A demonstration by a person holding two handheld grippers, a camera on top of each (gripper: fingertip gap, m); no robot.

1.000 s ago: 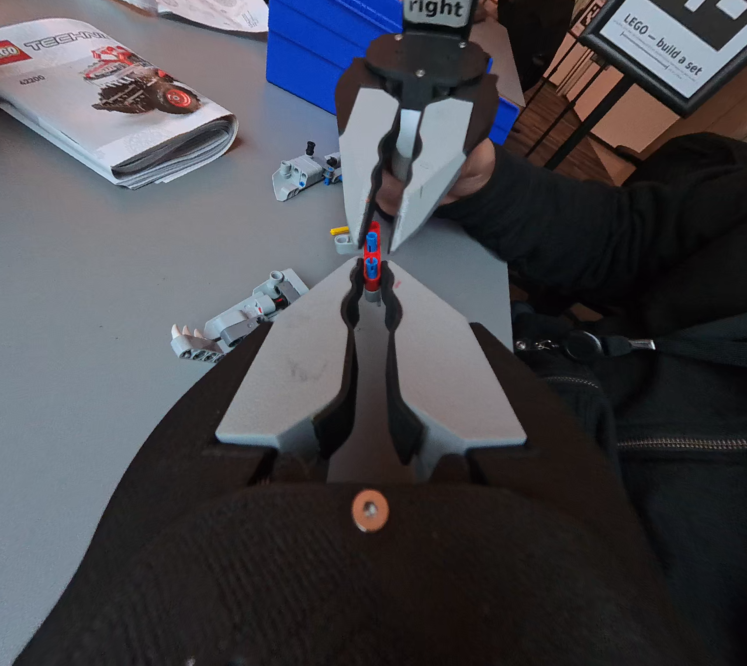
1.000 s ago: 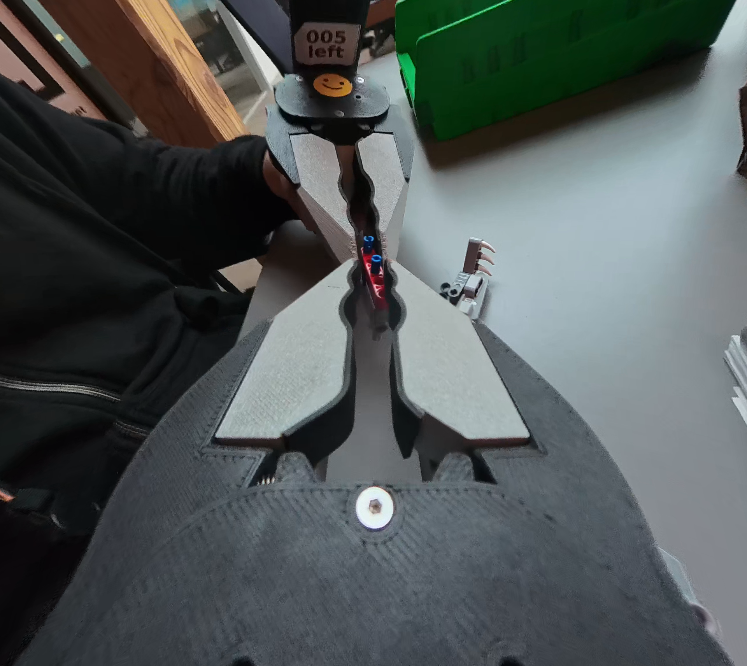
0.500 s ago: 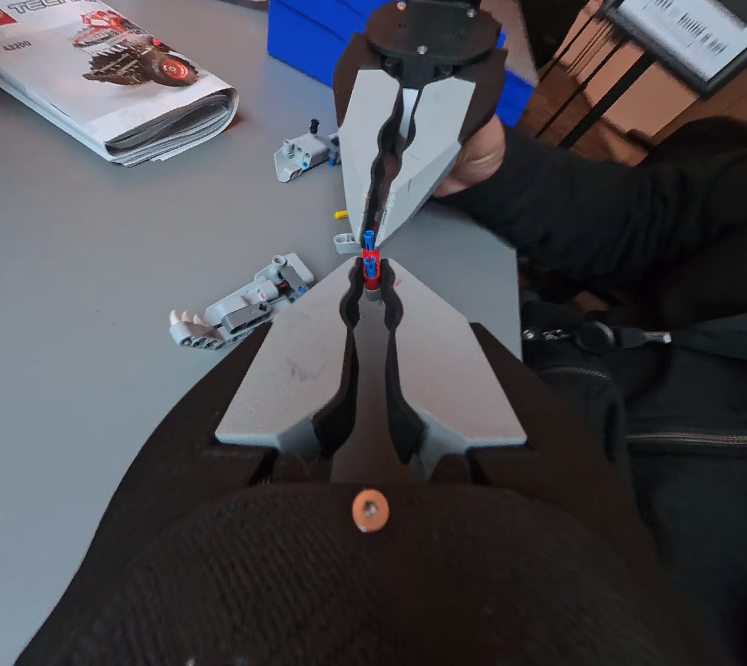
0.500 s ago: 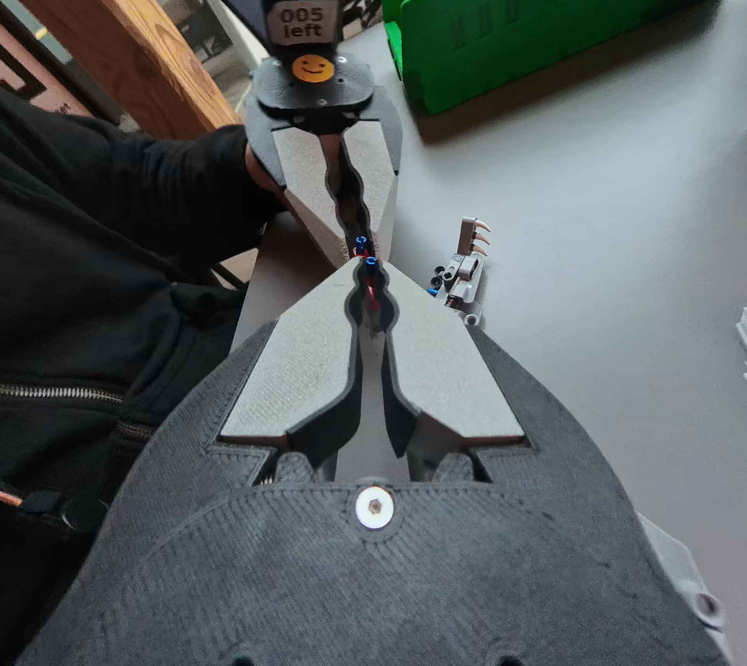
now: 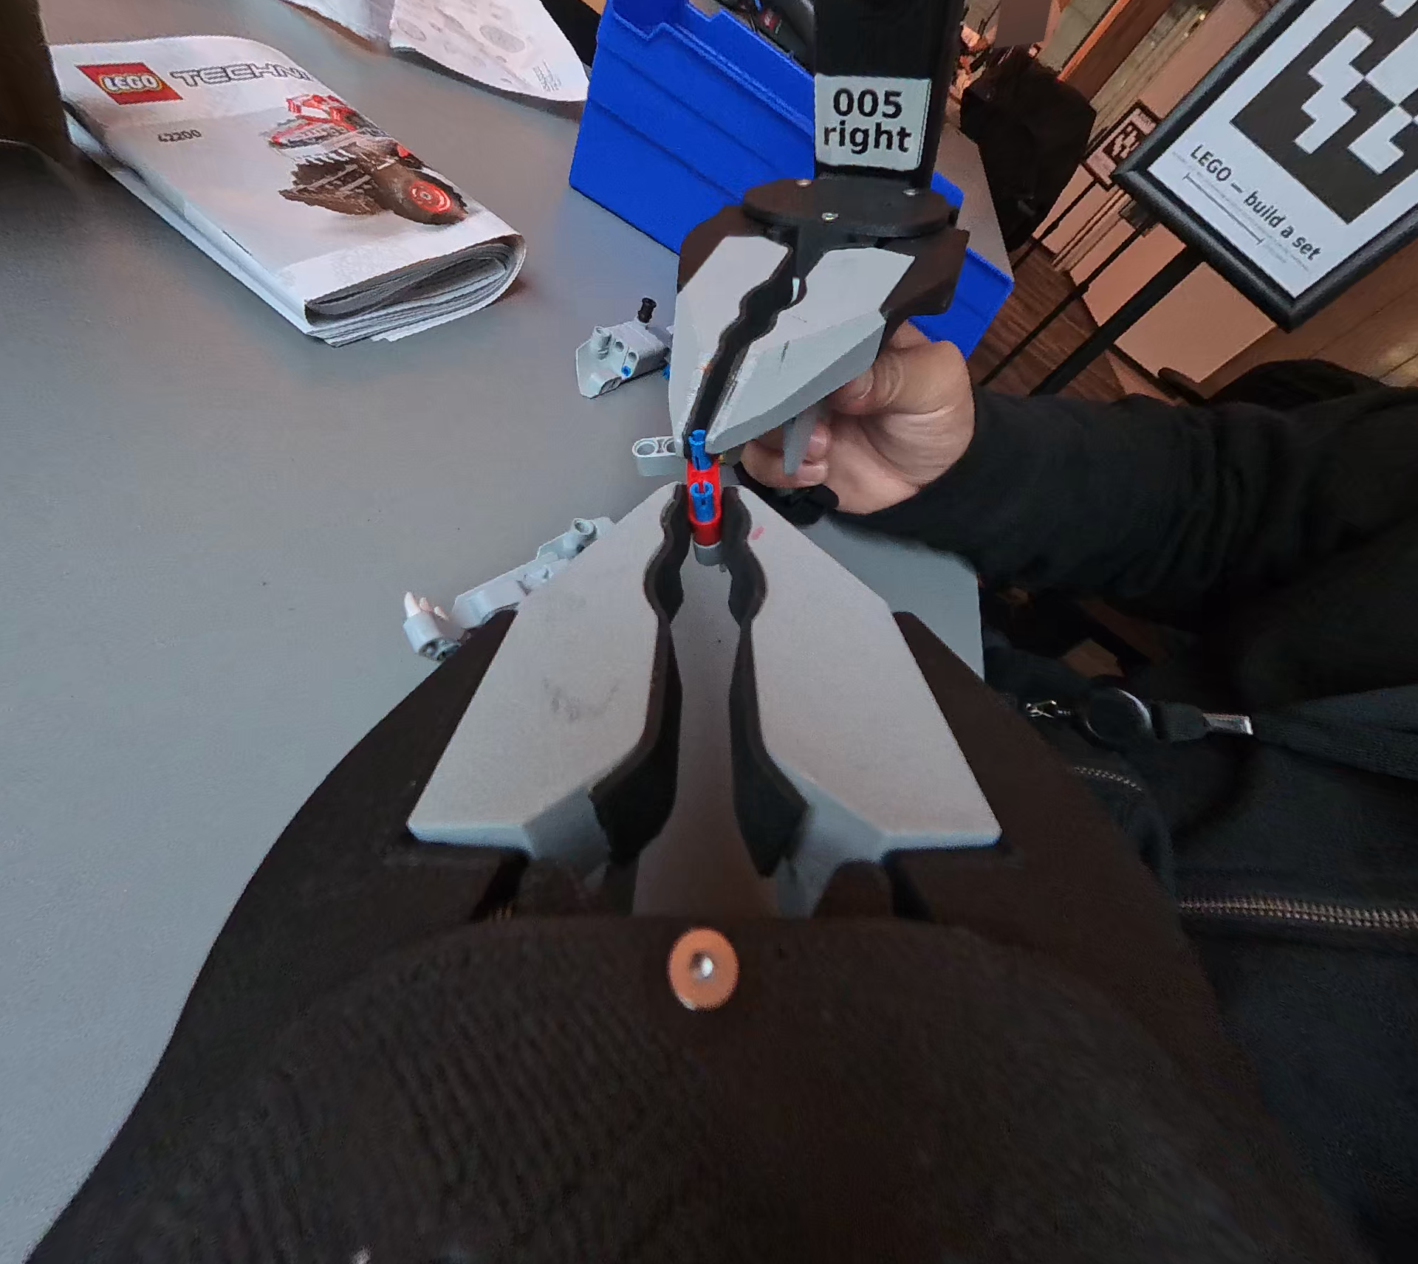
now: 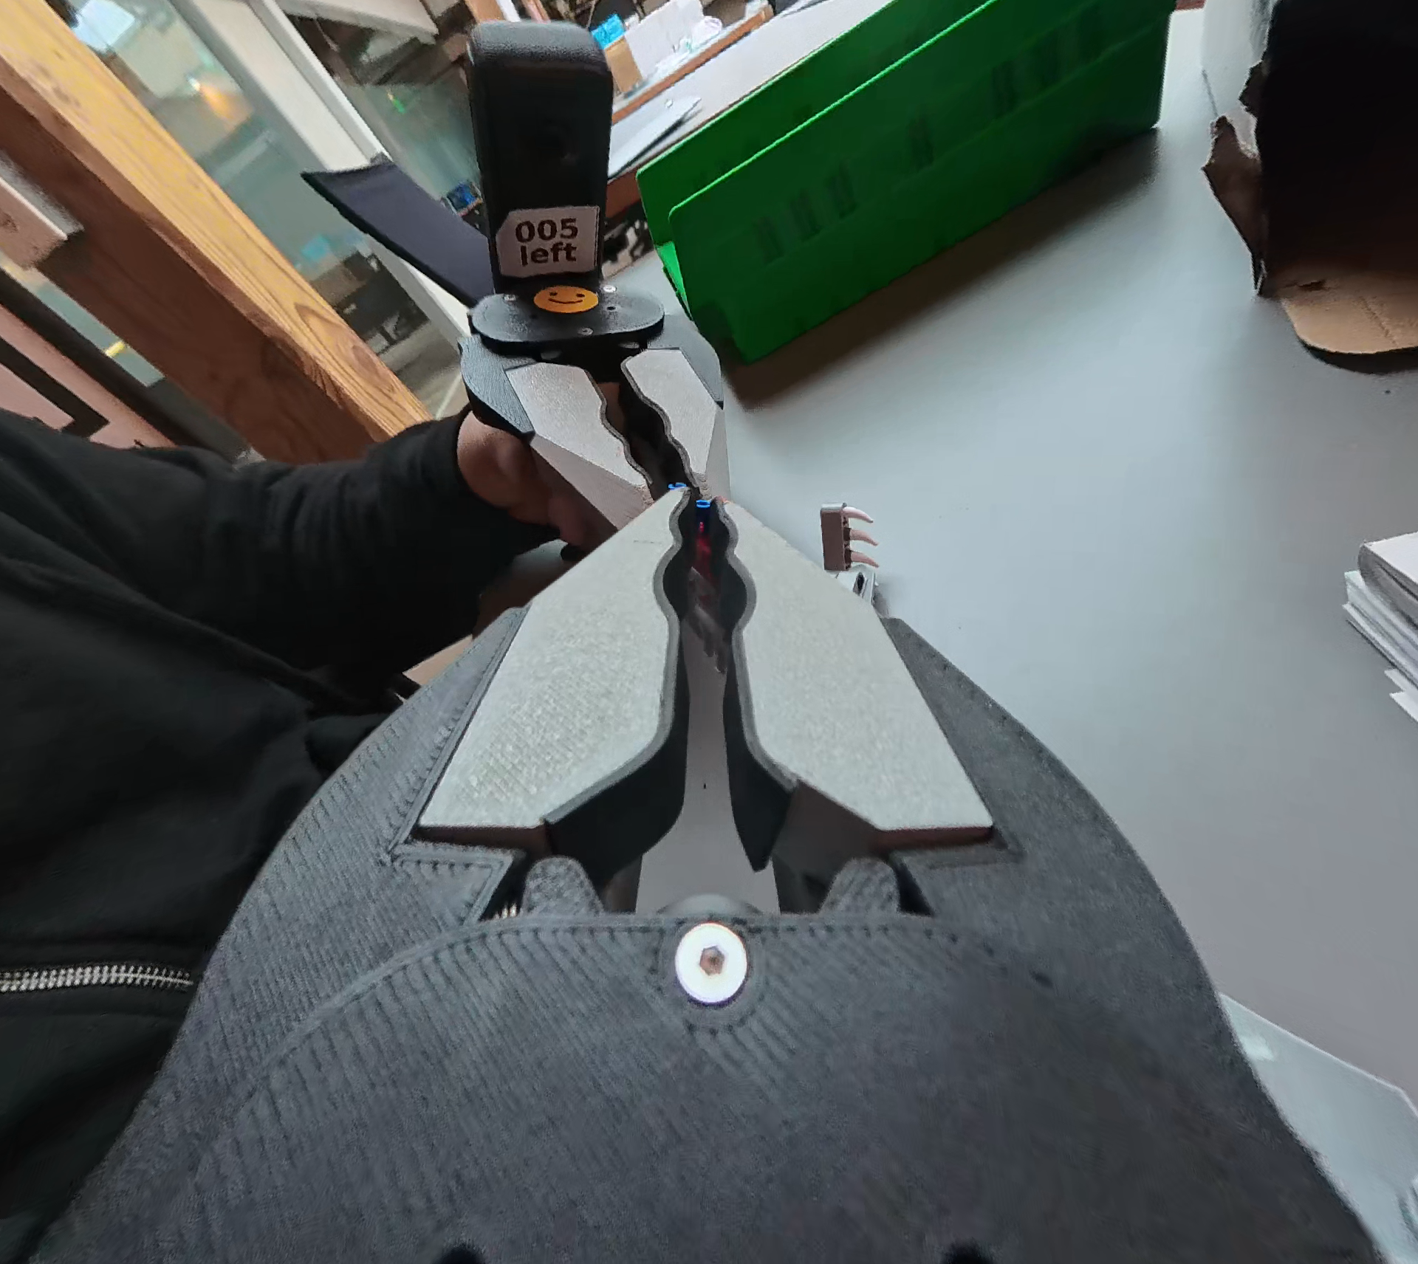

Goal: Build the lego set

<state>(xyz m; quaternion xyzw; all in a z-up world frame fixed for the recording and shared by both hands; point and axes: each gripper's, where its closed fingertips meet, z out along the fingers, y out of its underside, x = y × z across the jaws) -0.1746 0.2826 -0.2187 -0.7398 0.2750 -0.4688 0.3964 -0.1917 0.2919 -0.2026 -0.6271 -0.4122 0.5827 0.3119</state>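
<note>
Fingers of left gripper (image 5: 702, 521) pinch red beam (image 5: 702, 506), right gripper (image 5: 694, 441) nips its top blue pin (image 5: 697, 443); tiny, rigid, slippery, so grip flats.

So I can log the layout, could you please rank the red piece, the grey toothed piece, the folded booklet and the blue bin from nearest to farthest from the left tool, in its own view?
1. Red piece: between the left tool tips.
2. Grey toothed piece: just left, on the table.
3. Folded booklet: far left.
4. Blue bin: behind, at the back. The last two are close to call.
</note>
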